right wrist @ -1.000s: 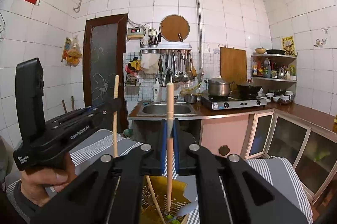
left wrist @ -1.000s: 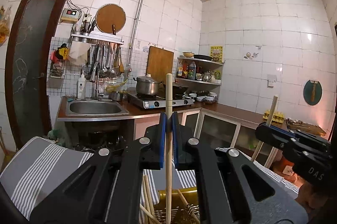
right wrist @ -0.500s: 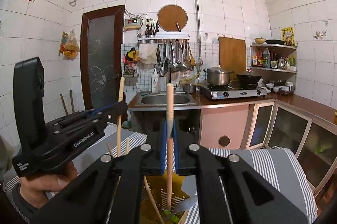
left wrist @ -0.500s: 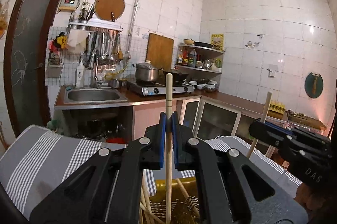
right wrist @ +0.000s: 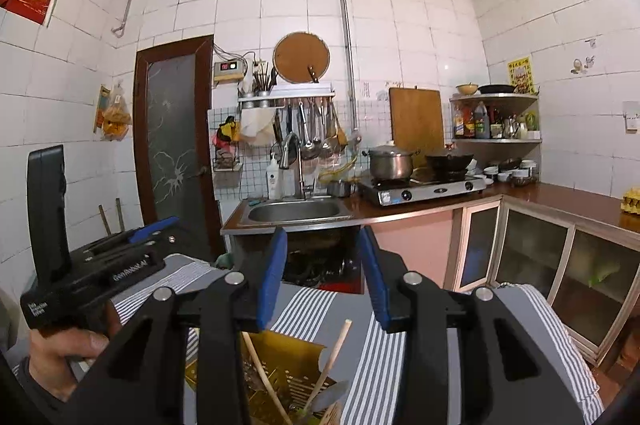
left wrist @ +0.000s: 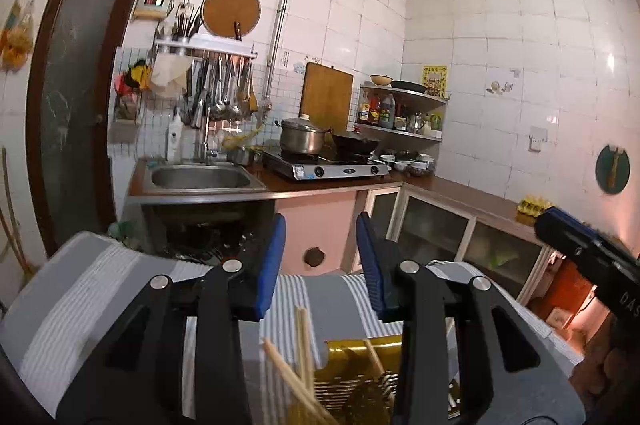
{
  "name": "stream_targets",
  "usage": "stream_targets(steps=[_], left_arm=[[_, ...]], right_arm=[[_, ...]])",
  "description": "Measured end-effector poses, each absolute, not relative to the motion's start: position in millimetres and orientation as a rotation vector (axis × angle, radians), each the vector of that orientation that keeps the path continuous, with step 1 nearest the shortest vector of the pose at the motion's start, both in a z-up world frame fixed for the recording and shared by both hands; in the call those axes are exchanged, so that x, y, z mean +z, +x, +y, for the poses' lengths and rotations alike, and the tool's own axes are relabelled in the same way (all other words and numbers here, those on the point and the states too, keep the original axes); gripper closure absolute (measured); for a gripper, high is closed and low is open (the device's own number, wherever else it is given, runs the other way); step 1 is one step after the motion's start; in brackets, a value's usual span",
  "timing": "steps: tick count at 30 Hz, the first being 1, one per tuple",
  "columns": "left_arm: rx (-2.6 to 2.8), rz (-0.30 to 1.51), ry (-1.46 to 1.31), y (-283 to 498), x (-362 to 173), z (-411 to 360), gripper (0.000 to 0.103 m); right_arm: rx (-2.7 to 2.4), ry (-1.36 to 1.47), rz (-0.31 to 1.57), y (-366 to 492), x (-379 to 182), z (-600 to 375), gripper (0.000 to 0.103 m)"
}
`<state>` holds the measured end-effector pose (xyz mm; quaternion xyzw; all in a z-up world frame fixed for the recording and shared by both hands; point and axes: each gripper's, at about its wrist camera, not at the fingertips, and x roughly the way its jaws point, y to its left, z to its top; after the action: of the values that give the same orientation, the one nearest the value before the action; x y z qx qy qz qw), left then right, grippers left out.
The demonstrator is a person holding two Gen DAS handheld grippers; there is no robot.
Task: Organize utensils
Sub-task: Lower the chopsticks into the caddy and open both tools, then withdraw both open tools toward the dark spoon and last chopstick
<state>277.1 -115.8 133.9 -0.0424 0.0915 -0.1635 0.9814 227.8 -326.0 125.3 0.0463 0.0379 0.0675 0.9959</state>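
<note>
Left gripper (left wrist: 320, 261) and right gripper (right wrist: 322, 273): jaws spread wide, nothing between them, both above the yellow basket (left wrist: 360, 377). Chopsticks (left wrist: 304, 349) stand loose in the basket. Only the right view shows a spoon (right wrist: 330, 393) in the basket, and the left hand (right wrist: 60, 357).

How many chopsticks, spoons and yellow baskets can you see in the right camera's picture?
Chopsticks: 2
Spoon: 1
Yellow basket: 1
Total: 4
</note>
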Motion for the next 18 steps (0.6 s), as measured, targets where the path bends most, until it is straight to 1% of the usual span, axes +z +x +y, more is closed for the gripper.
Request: stream_targets(steps=[6,10,14,18], left_arm=[[-0.286,0.185,-0.086,273,148,-100,0.066],[-0.266,0.194,-0.064,266,152,-98,0.064],[-0.255,0.225,-0.022,254,147,-95,0.064],[-0.276,0.278,-0.004,232,133,-92,0.064]], right_arm=[[0.128,0.089,0.082,222,130,-330,0.064],[0.106,0.085,0.106,214,129,-339,0.064],[0.056,0.080,0.119,197,126,-357,0.064],[-0.013,0.076,0.171,174,110,-386,0.064]])
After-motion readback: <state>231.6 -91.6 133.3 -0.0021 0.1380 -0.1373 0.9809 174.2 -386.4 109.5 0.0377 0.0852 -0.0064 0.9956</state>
